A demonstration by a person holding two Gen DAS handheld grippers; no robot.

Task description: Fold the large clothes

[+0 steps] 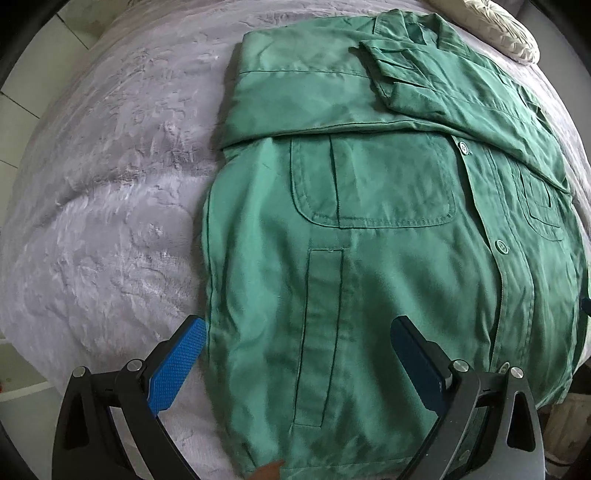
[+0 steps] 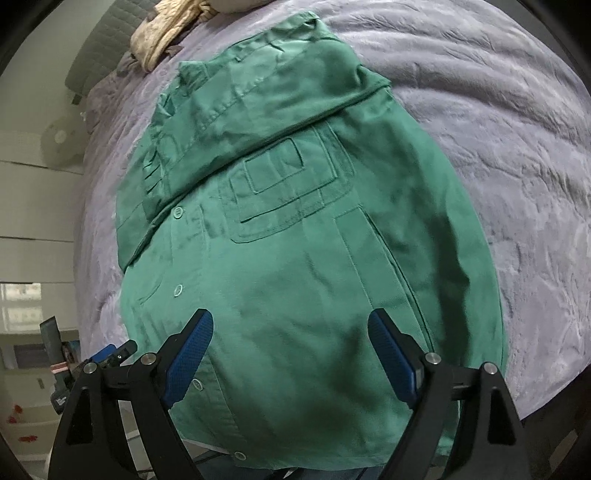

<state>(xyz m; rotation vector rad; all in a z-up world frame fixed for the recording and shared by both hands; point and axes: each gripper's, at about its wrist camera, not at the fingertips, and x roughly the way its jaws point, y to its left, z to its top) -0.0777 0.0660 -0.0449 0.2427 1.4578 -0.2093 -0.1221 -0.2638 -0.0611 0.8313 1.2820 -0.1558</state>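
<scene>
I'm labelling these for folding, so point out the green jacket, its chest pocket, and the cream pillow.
green jacket [image 1: 388,295]: left wrist view, front panel below the pocket.
chest pocket [image 1: 384,181]: left wrist view, middle of the patch.
cream pillow [image 1: 498,29]: left wrist view, its quilted top.

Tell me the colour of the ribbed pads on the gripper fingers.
Blue, on black finger frames; the left gripper's pads show it best in the left wrist view.

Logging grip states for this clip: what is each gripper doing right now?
Left gripper: open, holding nothing, above the green button-front work shirt.
Right gripper: open, holding nothing, above the same shirt.
</scene>
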